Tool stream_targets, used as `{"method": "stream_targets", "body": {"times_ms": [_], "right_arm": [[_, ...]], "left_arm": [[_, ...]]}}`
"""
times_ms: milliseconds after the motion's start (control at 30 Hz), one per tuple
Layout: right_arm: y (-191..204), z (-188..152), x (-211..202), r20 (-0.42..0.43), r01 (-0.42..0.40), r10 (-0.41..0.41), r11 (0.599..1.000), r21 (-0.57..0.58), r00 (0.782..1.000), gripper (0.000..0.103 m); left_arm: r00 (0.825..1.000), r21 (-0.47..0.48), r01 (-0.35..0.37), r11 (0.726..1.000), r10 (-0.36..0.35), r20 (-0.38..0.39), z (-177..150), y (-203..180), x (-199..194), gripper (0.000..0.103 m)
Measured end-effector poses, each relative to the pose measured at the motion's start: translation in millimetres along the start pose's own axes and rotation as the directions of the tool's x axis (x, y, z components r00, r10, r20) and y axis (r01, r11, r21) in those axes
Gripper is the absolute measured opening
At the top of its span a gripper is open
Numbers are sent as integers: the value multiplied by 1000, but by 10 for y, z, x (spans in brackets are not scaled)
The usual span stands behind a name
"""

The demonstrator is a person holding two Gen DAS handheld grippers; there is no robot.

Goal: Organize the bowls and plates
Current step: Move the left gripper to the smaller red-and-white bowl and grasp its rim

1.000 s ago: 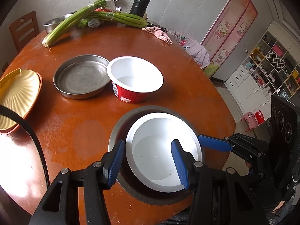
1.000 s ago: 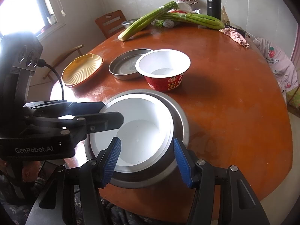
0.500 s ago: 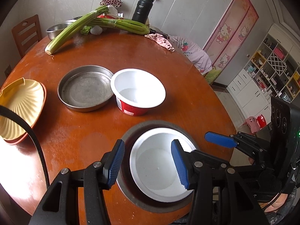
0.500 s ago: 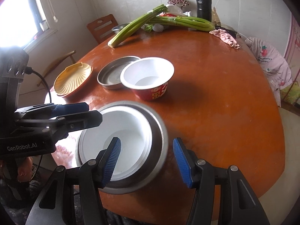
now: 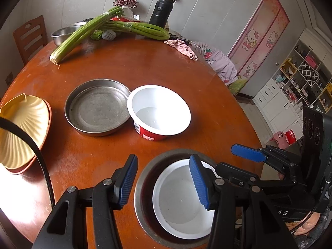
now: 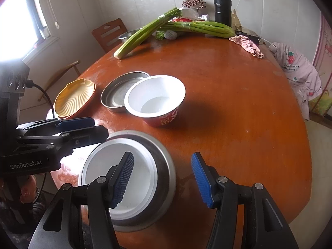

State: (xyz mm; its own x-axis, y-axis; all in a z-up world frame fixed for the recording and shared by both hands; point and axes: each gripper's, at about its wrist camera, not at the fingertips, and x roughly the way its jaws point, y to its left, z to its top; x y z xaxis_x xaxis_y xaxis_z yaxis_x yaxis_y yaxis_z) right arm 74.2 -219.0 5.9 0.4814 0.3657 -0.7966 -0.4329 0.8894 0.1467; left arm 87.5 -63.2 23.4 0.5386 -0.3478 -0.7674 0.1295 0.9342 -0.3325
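A white bowl (image 5: 180,199) sits nested in a steel bowl (image 5: 145,186) at the table's near edge; both show in the right wrist view, white (image 6: 132,178) and steel (image 6: 164,166). My left gripper (image 5: 164,178) is open above them, empty. My right gripper (image 6: 162,178) is open above the steel bowl's right rim, empty. A red-and-white paper bowl (image 5: 159,112) stands mid-table beside a flat steel pan (image 5: 97,106). A yellow shell-shaped plate (image 5: 18,130) lies on an orange plate at the left.
Celery stalks (image 5: 83,33), a steel basin (image 5: 64,34), a black flask (image 5: 160,12) and a pink cloth (image 5: 182,48) lie at the table's far side. A wooden chair (image 6: 110,33) stands behind. The table edge is near both grippers.
Both grippers have pulled back and up from the nested bowls, which now sit lower in each view. The right gripper has shifted to the right. Jaws stayed open.
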Motion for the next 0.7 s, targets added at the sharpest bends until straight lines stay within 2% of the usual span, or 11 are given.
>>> {"method": "stream_targets", "body": {"times_ms": [700], "right_arm": [[-168, 393, 281, -17, 6, -6, 1000, 17, 1000, 60]], "left_arm": [[1000, -27, -24, 999, 23, -7, 393, 192, 237, 52]]}}
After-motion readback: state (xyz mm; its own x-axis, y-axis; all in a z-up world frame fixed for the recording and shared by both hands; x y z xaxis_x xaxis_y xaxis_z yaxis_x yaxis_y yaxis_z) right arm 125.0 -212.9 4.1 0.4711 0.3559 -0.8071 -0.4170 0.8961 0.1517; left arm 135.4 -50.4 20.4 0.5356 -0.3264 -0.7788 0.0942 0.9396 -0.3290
